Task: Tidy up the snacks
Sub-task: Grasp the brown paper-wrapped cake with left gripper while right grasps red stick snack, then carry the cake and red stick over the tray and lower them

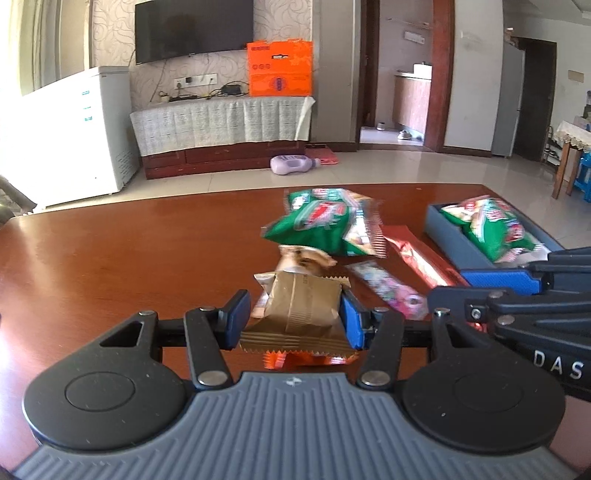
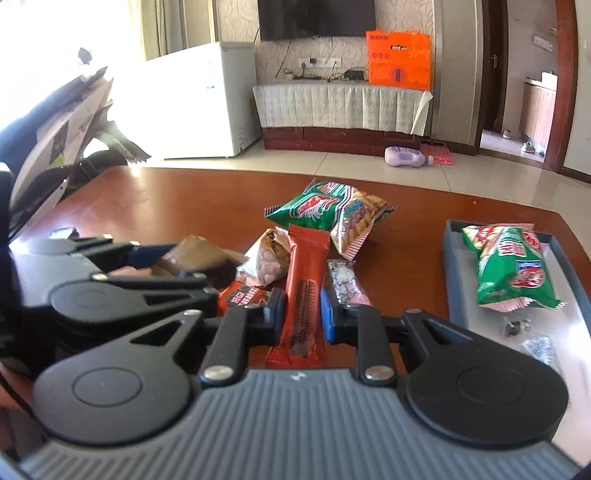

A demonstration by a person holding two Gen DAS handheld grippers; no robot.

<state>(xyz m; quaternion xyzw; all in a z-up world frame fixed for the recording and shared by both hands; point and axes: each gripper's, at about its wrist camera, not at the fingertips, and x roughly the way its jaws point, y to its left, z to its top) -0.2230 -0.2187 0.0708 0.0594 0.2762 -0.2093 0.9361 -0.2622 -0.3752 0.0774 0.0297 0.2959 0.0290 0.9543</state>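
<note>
Wall TV [image 1: 194, 29] above draped cabinet [image 1: 221, 122] (orange box [image 1: 280, 68] atop); white freezer [image 1: 70, 133] left.

gold-brown wrapped snack [image 1: 295, 306], crimped ends, raised and tilted. long red-brown bar [image 2: 304, 295], lying lengthwise on the surface [image 1: 129, 240]. clear peanut packet [image 2: 267, 262] just left of the bar; pink-white candy packet [image 2: 345, 282] just right. green snack bag [image 2: 332, 212] beyond them; second green bag [image 2: 511, 266] in the blue tray [image 2: 452, 251].

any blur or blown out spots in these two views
Left wrist view: the loose green snack bag is motion-smeared, the white freezer washes out at the left edge. Right wrist view: window glare whitens the upper left, the green snack bag is sharper; straight lines bow near both rims.
</note>
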